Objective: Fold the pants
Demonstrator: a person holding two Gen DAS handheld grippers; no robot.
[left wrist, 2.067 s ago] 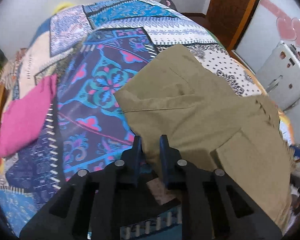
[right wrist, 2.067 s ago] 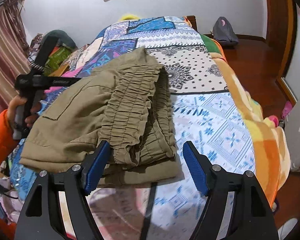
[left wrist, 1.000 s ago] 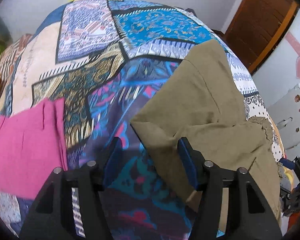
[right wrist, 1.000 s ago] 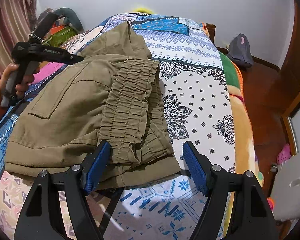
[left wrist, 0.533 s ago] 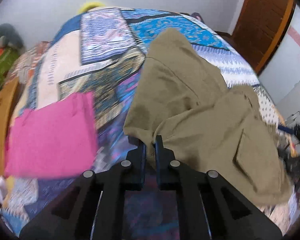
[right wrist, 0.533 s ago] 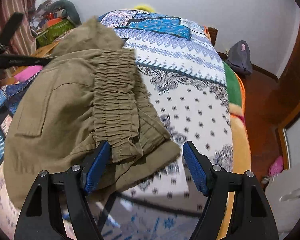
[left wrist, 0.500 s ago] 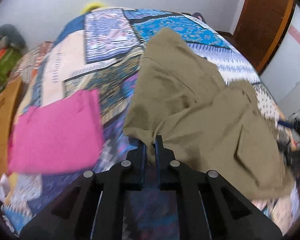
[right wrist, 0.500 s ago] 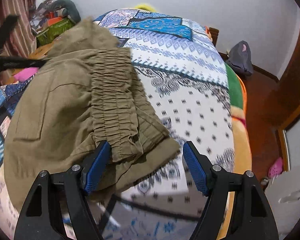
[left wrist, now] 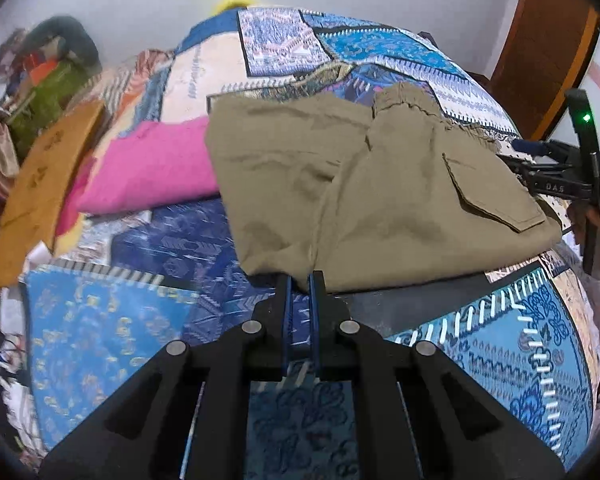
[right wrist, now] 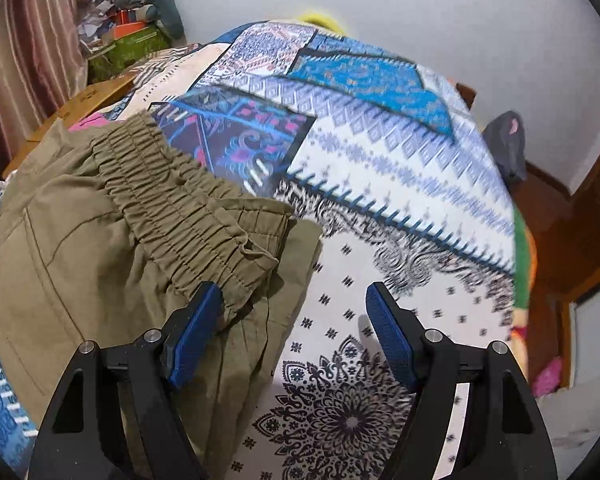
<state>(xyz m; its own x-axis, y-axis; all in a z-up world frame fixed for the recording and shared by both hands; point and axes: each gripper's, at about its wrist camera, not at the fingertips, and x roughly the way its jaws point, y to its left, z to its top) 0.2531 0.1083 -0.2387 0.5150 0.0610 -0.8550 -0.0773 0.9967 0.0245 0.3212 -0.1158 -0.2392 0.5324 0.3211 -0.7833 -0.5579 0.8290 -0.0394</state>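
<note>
Between pinched jaws, pants [left wrist: 380,184] edge.

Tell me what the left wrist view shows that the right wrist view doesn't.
Only the left wrist view: the left tool shut on the pants' near edge, a flap pocket, and the right tool seen from the side. Only the right wrist view: the right tool open at the waistband, and a grey bag on the floor. Both: the khaki pants, the quilt, and the pink cloth.

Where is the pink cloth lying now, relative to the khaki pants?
In the left wrist view the pink cloth lies on the patchwork bedspread, left of the khaki pants and against their edge, with a brown cardboard piece further left.
</note>
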